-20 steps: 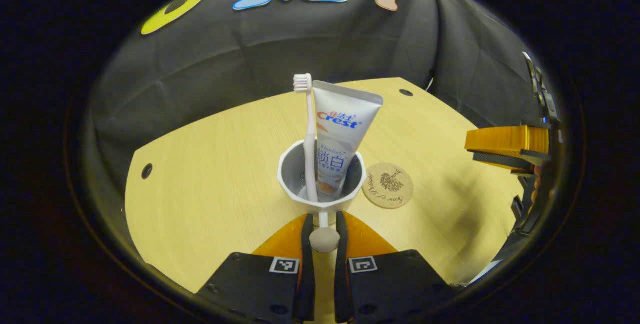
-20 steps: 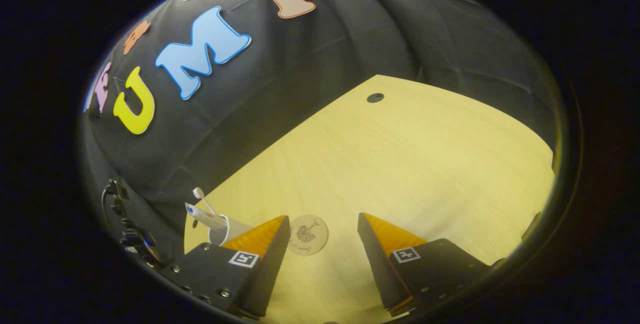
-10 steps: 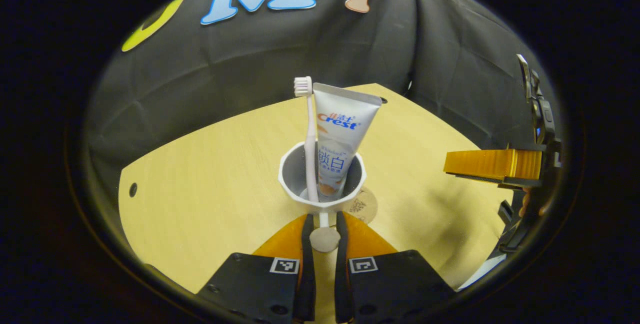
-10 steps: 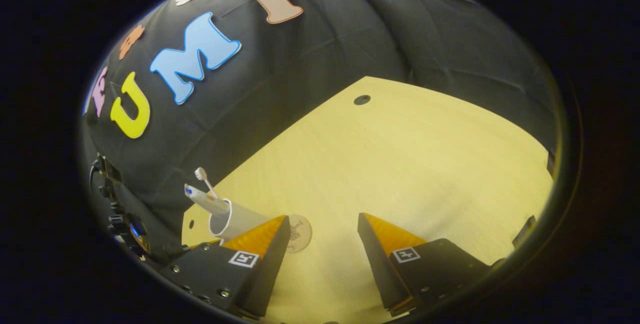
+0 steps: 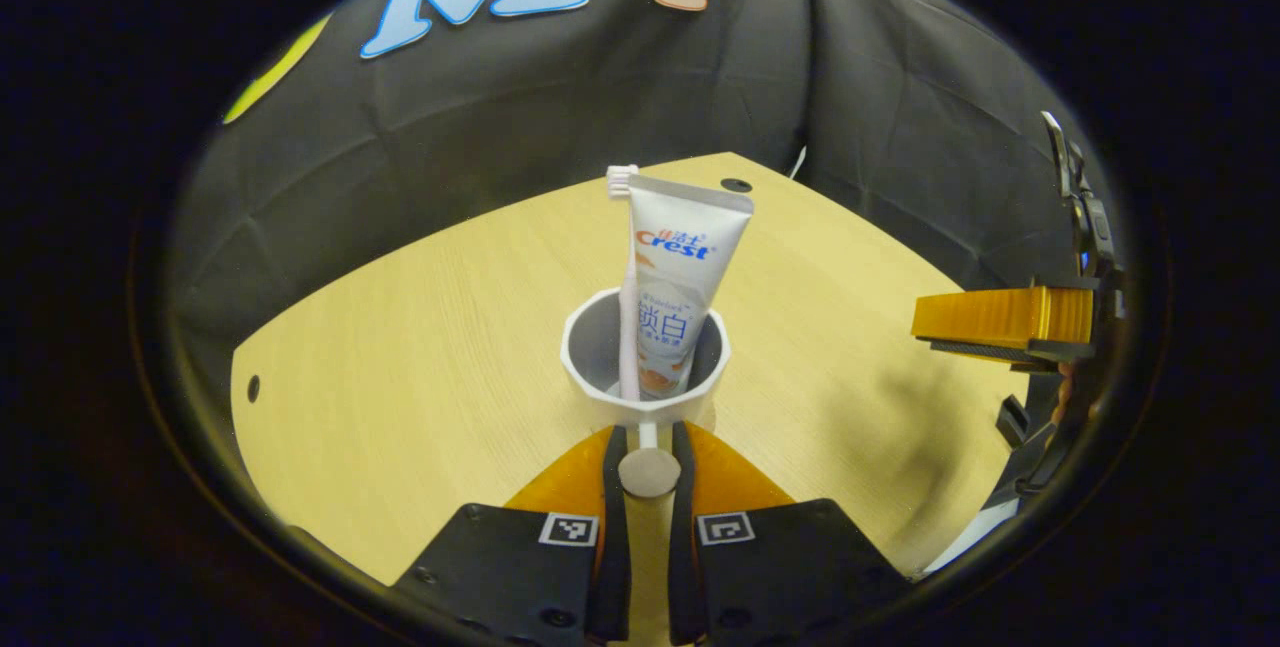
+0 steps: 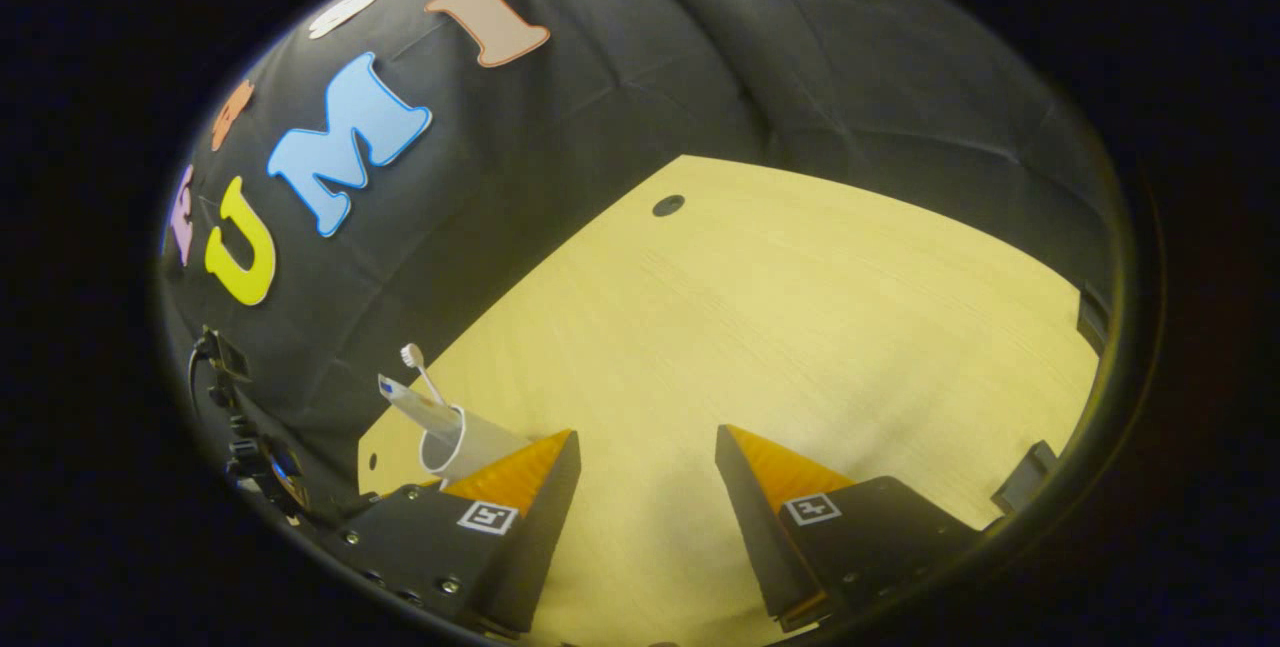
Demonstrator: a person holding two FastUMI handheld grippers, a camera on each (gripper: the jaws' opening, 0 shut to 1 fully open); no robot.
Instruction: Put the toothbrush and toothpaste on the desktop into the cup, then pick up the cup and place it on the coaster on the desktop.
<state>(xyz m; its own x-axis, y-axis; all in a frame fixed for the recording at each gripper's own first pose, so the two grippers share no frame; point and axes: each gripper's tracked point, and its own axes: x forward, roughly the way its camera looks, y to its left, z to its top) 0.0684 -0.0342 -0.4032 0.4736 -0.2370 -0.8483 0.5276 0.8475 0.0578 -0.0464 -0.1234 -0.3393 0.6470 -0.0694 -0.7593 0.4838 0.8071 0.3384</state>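
Observation:
A white faceted cup stands upright just beyond my left gripper, which is shut on the cup's handle. Inside the cup are a white toothpaste tube and a pale toothbrush, bristles up. In the left gripper view my right gripper hangs at the far right above the desktop. In the right gripper view my right gripper is open with nothing between its fingers. There the cup with the toothbrush and toothpaste tube sits at the lower left, behind my left-hand finger.
The light wooden desktop has small round holes near its corners. Black cloth walls close it in at the back and on both sides. The other gripper's cabled body shows at the far left of the right gripper view.
My left gripper has carried the cup to the right over the coaster, which has gone from beside the cup to hidden under it. The right gripper stays open and has swung slightly.

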